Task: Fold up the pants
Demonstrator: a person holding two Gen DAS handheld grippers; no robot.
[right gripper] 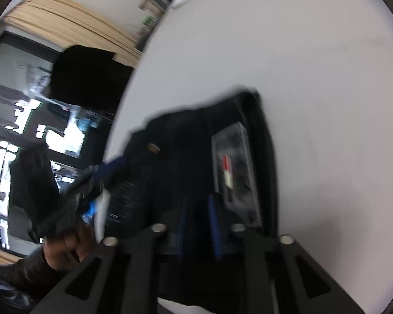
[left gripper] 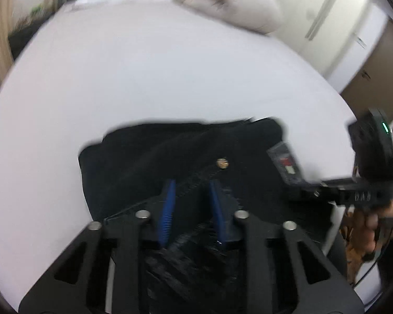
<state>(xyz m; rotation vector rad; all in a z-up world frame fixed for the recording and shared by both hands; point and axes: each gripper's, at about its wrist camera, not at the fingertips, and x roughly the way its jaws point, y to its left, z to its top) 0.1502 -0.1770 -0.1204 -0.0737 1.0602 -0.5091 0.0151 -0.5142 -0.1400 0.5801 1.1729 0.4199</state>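
Observation:
Black pants (left gripper: 170,154) lie bunched on a white bed (left gripper: 144,73), with a brass button (left gripper: 222,162) and a grey label (left gripper: 288,164) showing. My left gripper (left gripper: 192,188) is shut on the pants' waistband, blue pads on either side of the seam. My right gripper (right gripper: 199,209) is shut on the pants (right gripper: 186,141) next to the label (right gripper: 234,167). The right gripper also shows at the right of the left wrist view (left gripper: 353,191), and the left gripper at the left of the right wrist view (right gripper: 102,172). Both views are motion-blurred.
A beige fluffy blanket (left gripper: 228,2) lies at the bed's far edge. White cupboard doors (left gripper: 327,18) stand to the right. In the right wrist view a window (right gripper: 26,130) and a dark chair (right gripper: 86,78) lie beyond the bed's left edge.

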